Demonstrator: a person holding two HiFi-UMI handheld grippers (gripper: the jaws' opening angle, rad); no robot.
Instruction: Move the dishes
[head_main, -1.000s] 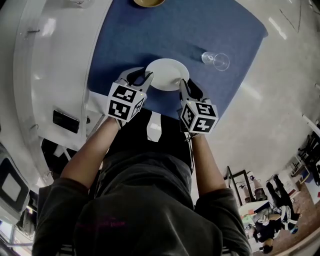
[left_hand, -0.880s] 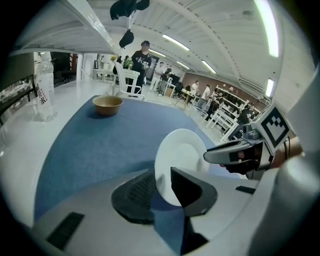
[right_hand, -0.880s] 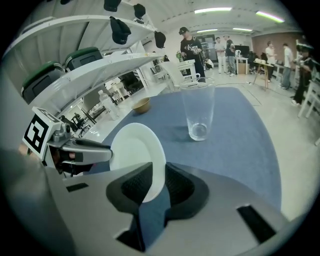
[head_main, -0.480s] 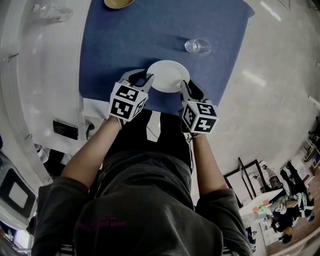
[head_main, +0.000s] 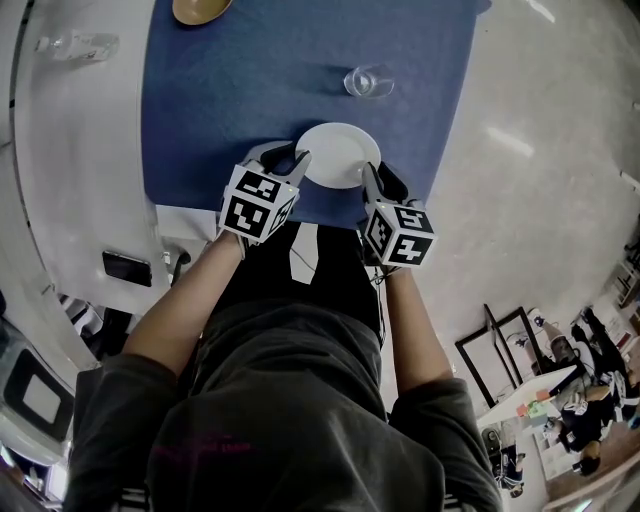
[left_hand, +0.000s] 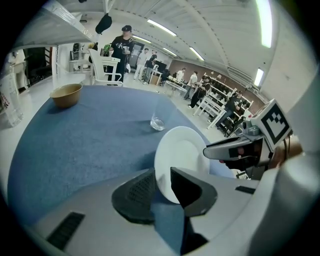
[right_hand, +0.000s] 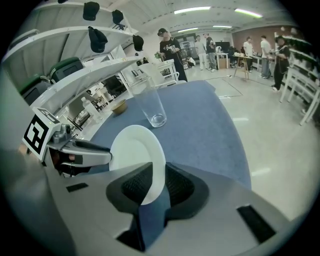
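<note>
The left gripper and right gripper each clamp an opposite rim of the plate, likely to carry it level over the mat

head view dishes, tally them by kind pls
white round plate: 1
clear drinking glass: 1
tan round bowl: 1
total: 3
</note>
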